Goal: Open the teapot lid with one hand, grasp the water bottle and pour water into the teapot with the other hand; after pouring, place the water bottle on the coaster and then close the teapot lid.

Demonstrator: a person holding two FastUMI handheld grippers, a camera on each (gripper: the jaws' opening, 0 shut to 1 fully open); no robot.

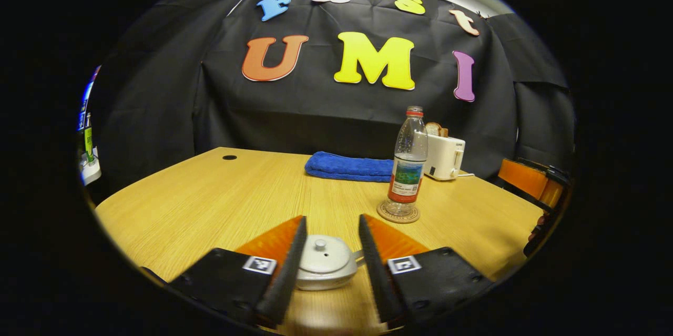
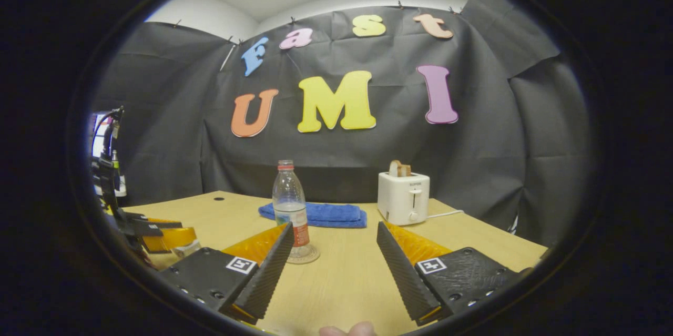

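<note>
Toaster [image 2: 403,198]: small dark brand word on its front near the top, too small to make out in either view. Water bottle [image 1: 408,162]: printed label around its lower half with a landscape picture, red bands and a small square code; text too small to tell. Square black-and-white coded marker tags on both arms of the left hand-held gripper [image 1: 330,265] and the right hand-held gripper [image 2: 333,273]; patterns only, no letters or numbers.

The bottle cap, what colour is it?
Red; the water bottle's cap shows best in the left gripper view.
</note>
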